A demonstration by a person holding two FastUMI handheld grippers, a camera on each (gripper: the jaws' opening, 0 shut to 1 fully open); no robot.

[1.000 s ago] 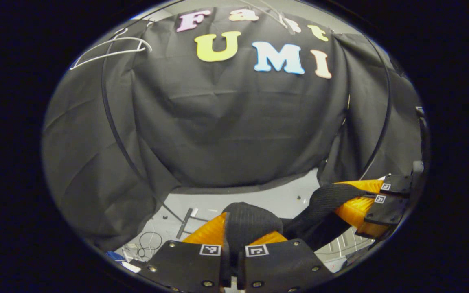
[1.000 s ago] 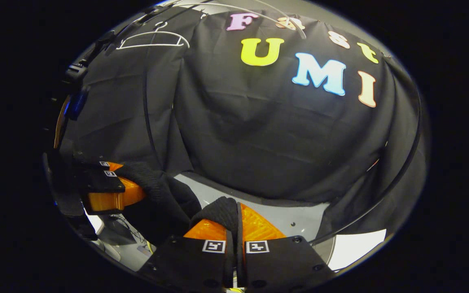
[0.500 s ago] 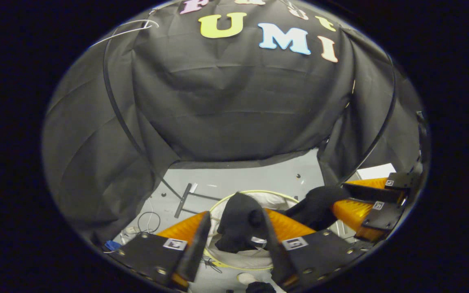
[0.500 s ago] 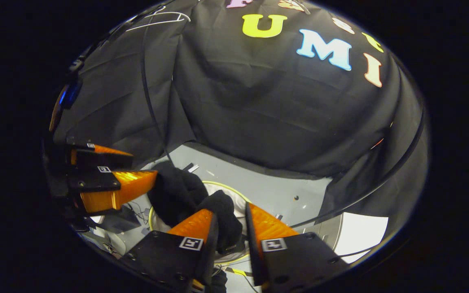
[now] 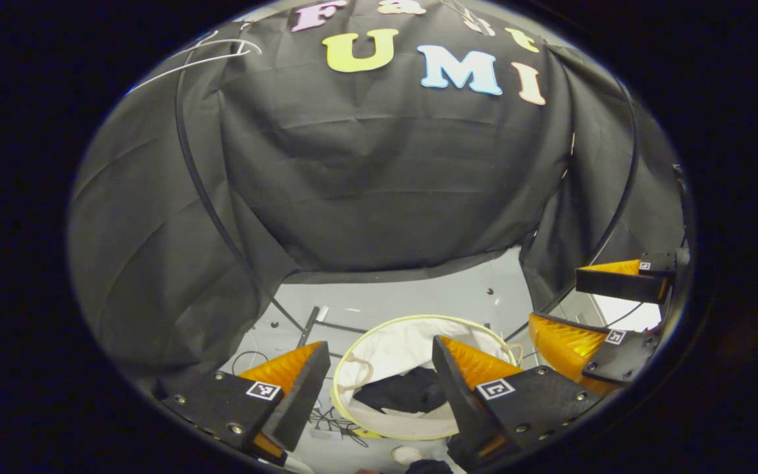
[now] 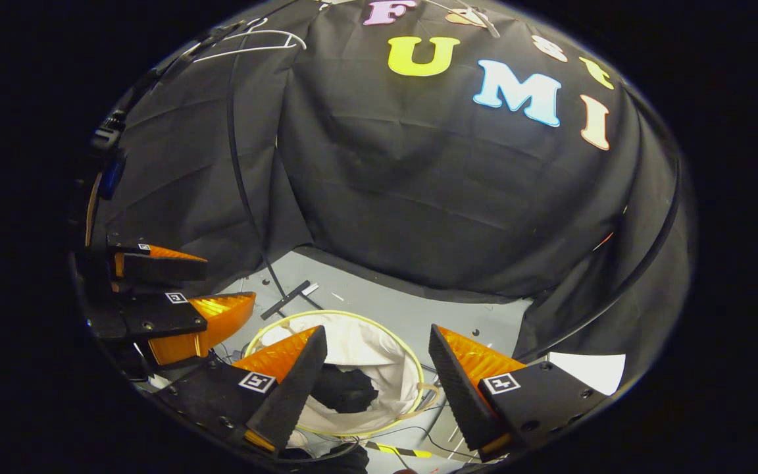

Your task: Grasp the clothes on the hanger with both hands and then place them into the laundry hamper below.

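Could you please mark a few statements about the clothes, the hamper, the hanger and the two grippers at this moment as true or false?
1. The dark garment lies inside the laundry hamper. True.
2. The left hand-held gripper is shut on the garment. False: its jaws stand wide open above the hamper.
3. The right hand-held gripper is open. True.
4. The white hanger carries a shirt. False: it hangs bare.
5. The hamper lies tipped on its side. False: its mouth faces up.
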